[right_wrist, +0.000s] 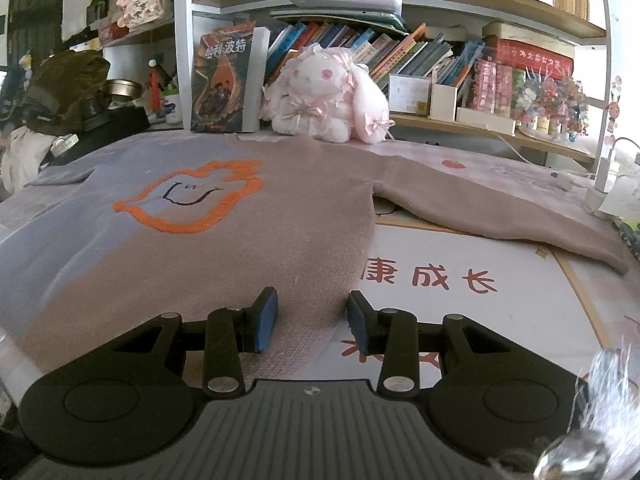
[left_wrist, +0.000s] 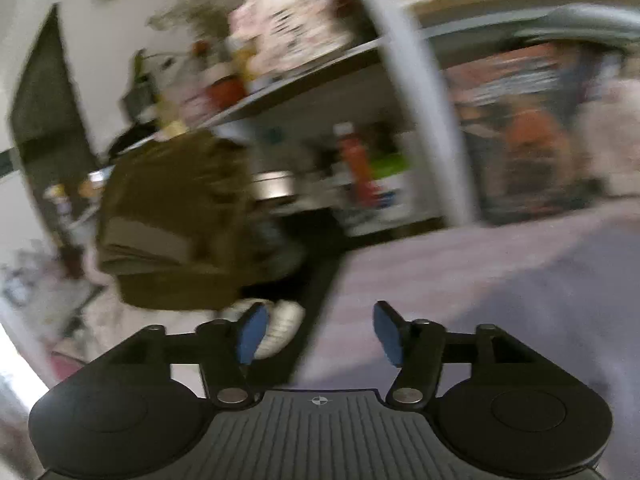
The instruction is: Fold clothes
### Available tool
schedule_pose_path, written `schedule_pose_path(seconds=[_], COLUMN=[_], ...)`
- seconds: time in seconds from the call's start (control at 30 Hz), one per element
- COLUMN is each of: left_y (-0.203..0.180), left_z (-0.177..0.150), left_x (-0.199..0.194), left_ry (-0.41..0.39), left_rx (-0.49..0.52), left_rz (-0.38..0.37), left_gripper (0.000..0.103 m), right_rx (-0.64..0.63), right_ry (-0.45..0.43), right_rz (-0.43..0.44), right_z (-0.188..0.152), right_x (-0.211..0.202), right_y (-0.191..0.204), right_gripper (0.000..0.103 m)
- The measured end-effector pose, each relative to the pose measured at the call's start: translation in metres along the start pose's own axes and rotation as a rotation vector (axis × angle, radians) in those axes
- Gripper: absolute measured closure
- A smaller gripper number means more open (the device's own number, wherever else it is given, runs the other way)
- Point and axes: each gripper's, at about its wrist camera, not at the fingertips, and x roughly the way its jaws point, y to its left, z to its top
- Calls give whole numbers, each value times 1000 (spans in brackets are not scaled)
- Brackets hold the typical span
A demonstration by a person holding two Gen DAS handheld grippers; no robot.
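Observation:
A beige and lilac sweater (right_wrist: 248, 240) with an orange outline figure (right_wrist: 192, 196) lies spread flat on the table, one sleeve (right_wrist: 500, 216) stretched out to the right. My right gripper (right_wrist: 313, 320) hovers low over the sweater's near hem at its right edge, open, with its blue pads apart and fabric beneath them but not pinched. The left wrist view is blurred. There my left gripper (left_wrist: 316, 334) is open with nothing between its fingers, at the table's left edge, with lilac cloth (left_wrist: 500, 280) spreading ahead and to its right.
A printed table mat (right_wrist: 460, 300) shows to the right of the sweater. At the table's back stand a pink plush rabbit (right_wrist: 328, 96), an upright book (right_wrist: 224, 80) and bookshelves (right_wrist: 440, 60). A white charger and cable (right_wrist: 596, 192) sit far right. An olive-brown bundle (left_wrist: 172, 220) lies off the left edge.

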Motion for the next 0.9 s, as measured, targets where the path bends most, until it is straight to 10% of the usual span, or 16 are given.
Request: schedule_pose_path(seconds=[0.2, 0.4, 0.73, 0.9], left_y=[-52, -73, -53, -64], left_z=[-47, -85, -102, -104], left_x=[-83, -126, -120, -115], left_ry=[14, 93, 143, 127], left_rx=[-75, -139, -260, -240], left_rz=[-400, -630, -570, -615], left_gripper=[37, 22, 28, 74], right_rx=[-15, -43, 22, 0], right_ry=[-3, -22, 0, -4], right_rz=[-2, -76, -6, -7], right_z=[1, -3, -7, -6], right_x=[-1, -10, -17, -15], right_y=[0, -6, -7, -1], right_gripper=[66, 55, 73, 95])
